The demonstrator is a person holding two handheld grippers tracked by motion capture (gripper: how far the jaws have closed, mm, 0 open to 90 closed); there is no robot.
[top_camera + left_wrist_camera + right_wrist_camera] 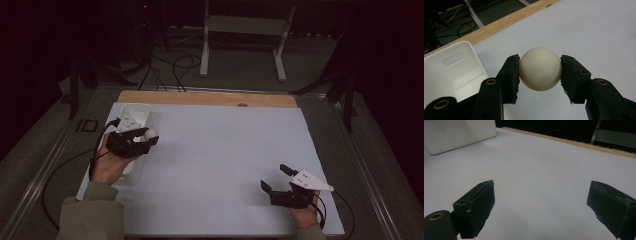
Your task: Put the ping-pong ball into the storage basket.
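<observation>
A cream-white ball (540, 69) sits clamped between the two black jaws of my left gripper (540, 72). From above, that gripper (148, 135) holds the ball (150, 133) just right of a white bin (133, 116) at the table's left side. The bin's handle-slotted wall (454, 65) lies to the left of the ball in the left gripper view. My right gripper (276, 178) rests near the table's front right, jaws spread wide and empty. Its two pads (481, 205) hover over bare white surface.
A white sheet (220, 160) covers the table, with a wooden strip (210, 98) along the far edge. A white metal stand (245, 30) and cables lie on the floor beyond. The white bin's corner (456, 133) appears at upper left of the right gripper view.
</observation>
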